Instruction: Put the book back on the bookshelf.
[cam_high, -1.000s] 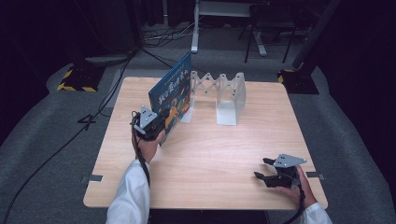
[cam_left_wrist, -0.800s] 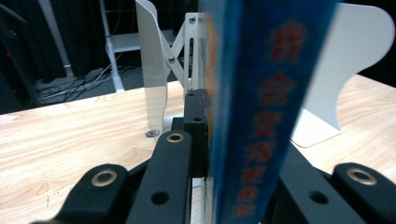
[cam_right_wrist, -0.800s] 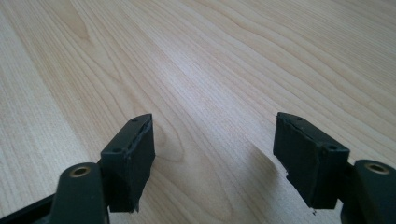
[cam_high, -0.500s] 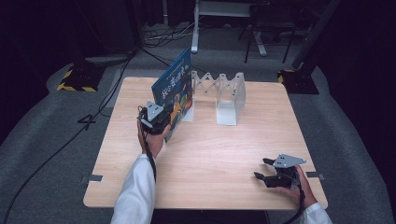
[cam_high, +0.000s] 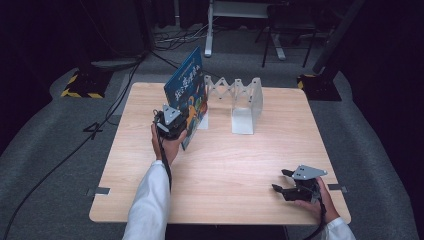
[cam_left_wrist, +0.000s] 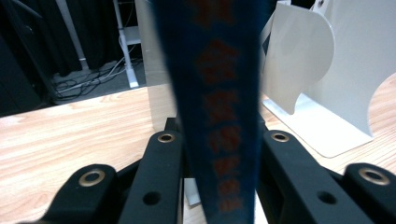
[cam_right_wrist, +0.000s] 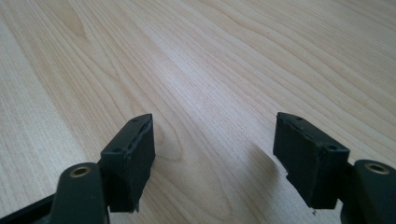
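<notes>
A blue picture book (cam_high: 186, 84) stands on its edge on the wooden table (cam_high: 235, 165), leaning at the left end of a white folding book rack (cam_high: 241, 100). My left gripper (cam_high: 184, 120) holds the book's near lower edge. In the left gripper view the blue spine (cam_left_wrist: 215, 70) fills the gap between the black jaws, both pressed against it. These jaws have just been opening a little, with the book still between them. My right gripper (cam_high: 279, 181) rests near the table's front right, open, with only bare wood between its pads (cam_right_wrist: 133, 154).
The rack's white plates (cam_left_wrist: 299, 70) stand just right of the book. Cables and a yellow-and-black striped base (cam_high: 80, 82) lie on the grey floor behind the table. A dark stand (cam_high: 320, 85) sits past the far right corner.
My left hand has moved the book slightly right, toward the rack's left end. The right hand and its gripper have stayed where they were.
</notes>
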